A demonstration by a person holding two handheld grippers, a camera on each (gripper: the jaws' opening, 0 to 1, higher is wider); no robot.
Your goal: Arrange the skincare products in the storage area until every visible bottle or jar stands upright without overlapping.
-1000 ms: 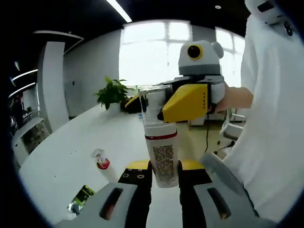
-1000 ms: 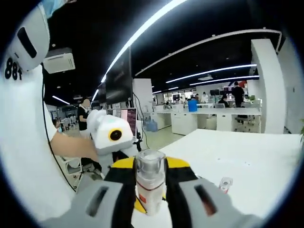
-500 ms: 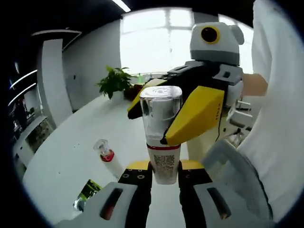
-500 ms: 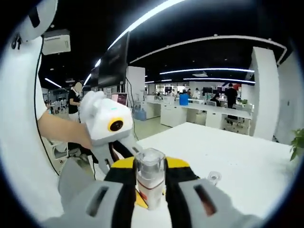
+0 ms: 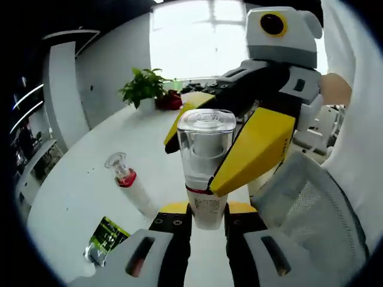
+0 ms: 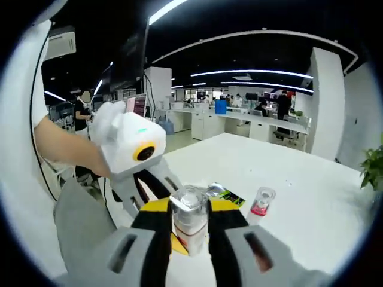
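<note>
A white bottle (image 5: 207, 203) with a red band and a clear cap is held above the white table (image 5: 78, 191). My left gripper (image 5: 207, 214) is shut on its lower body. My right gripper (image 5: 192, 156) reaches in from the right, its yellow jaws closed around the cap end. In the right gripper view the same bottle (image 6: 190, 216) stands between my right gripper (image 6: 190, 210), with the left gripper (image 6: 167, 182) just behind it. A second red-banded bottle (image 5: 133, 186) leans on the table, also seen as bottle (image 6: 261, 202).
A green-labelled pack (image 5: 105, 239) lies on the table near the leaning bottle, seen as a green pack (image 6: 230, 197) in the right gripper view. A potted plant (image 5: 145, 87) stands at the table's far end. The person's white sleeve (image 5: 359, 149) fills the right side.
Both views have tipped down toward the table. The right gripper looms larger and closer over the bottle's cap. The bottle stays held by both grippers.
</note>
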